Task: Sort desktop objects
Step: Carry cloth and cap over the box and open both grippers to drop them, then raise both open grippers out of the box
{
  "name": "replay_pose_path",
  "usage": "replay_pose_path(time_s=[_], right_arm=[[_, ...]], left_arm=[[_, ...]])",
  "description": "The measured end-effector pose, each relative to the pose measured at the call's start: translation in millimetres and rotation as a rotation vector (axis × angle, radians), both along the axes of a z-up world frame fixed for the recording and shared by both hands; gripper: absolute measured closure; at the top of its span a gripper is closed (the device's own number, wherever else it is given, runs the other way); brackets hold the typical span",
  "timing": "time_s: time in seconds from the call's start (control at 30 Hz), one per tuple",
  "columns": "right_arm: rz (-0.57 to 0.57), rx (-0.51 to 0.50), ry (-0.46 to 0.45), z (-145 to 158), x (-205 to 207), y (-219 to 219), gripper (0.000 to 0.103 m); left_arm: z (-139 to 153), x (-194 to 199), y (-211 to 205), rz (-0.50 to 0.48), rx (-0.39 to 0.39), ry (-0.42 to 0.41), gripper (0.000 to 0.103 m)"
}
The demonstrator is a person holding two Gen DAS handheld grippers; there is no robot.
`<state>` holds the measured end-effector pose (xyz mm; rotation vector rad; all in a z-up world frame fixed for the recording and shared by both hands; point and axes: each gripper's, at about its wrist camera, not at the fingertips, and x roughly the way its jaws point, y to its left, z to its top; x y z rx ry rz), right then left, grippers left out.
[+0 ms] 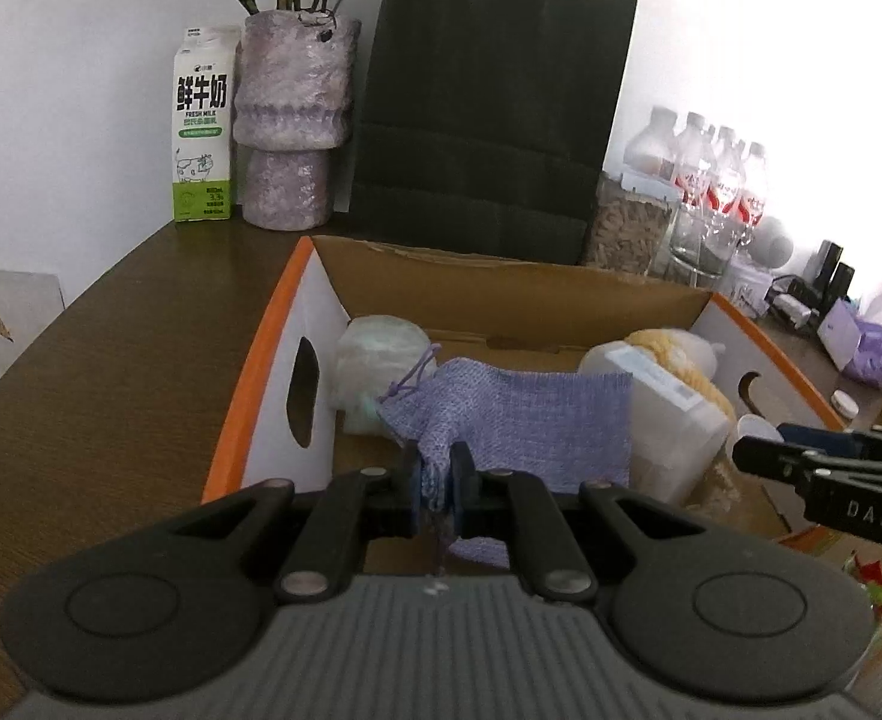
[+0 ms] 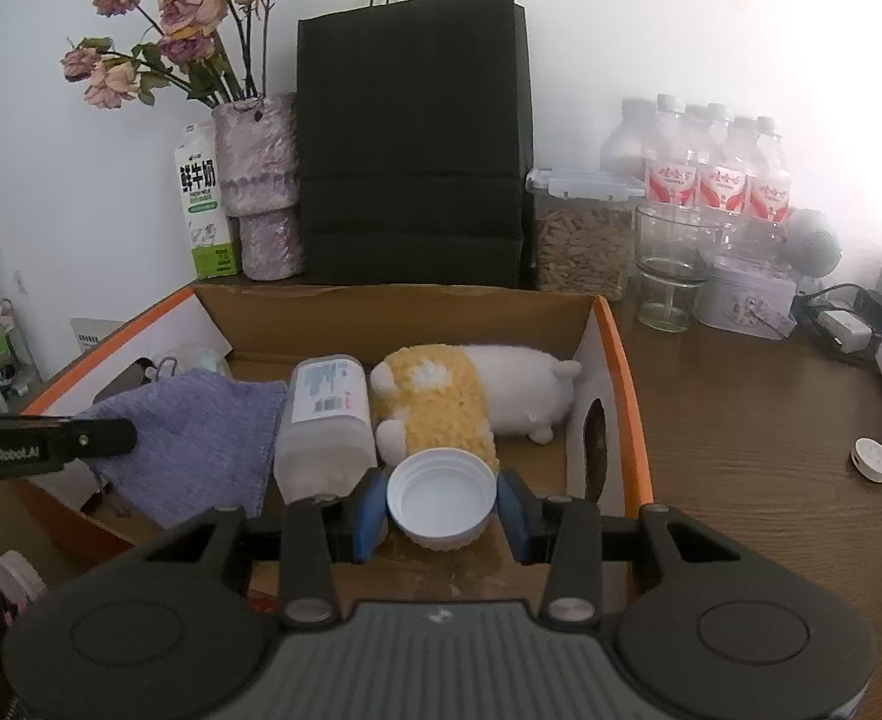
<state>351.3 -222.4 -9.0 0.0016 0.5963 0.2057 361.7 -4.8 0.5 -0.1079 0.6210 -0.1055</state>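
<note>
left claw (image 1: 435, 483): clenched on the near edge of the purple knitted pouch (image 1: 525, 414), which hangs over the open box
right claw (image 2: 442, 507): grasping the white bottle cap (image 2: 441, 495) by its ribbed rim, open side up, pads on both sides, over the near end of the box
cardboard box (image 2: 627, 396): orange-edged, white side walls with handle cut-outs, brown inside, standing on the tabletop (image 2: 753, 516)
plastic jar (image 2: 327, 420): cloudy white, lying on its side in the box, label up, between the pouch and the plush toy and touching both
plush toy (image 2: 441, 402): yellow and white, lying along the right side of the box floor
pale bundle (image 1: 381, 360): translucent, in the far left corner of the box, partly behind the pouch's drawstring
small white disc (image 2: 872, 459): on the bare tabletop right of the box, well apart from it
black paper bag (image 2: 411, 138): upright just behind the box, against the wall
vase (image 2: 258, 186): mottled purple, dried roses in it, left of the bag
milk carton (image 2: 201, 204): green and white, touching or just beside the vase on its left
grain container (image 2: 582, 234): clear, clip lid, right of the bag
glass cup (image 2: 672, 264): empty, next to the container
water bottles (image 2: 717, 174): red-labelled row at the wall
</note>
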Motion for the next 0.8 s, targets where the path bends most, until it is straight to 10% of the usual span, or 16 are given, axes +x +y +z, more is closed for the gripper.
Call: replay_pose_path(time_s=[0.13,0.27,0.43,0.8], right_arm=[[-0.001,-0.002,-0.003,1,0,1,0.062],[-0.003,0.004,-0.017,3,-3,1,0.025],[-0.005,0.000,-0.087,15,-15,2,0.002],[-0.013,0.010,-0.116,26,-23,0,0.000]], left_arm=[[1,-3,-2,0.011,0.026,-0.018,0.079],[6,-9,-6,0.007,0.046,-0.069,0.065],[18,-22,-14,0.034,0.105,-0.172,0.003],[31,-32,-12,0.061,0.076,-0.261,0.000]])
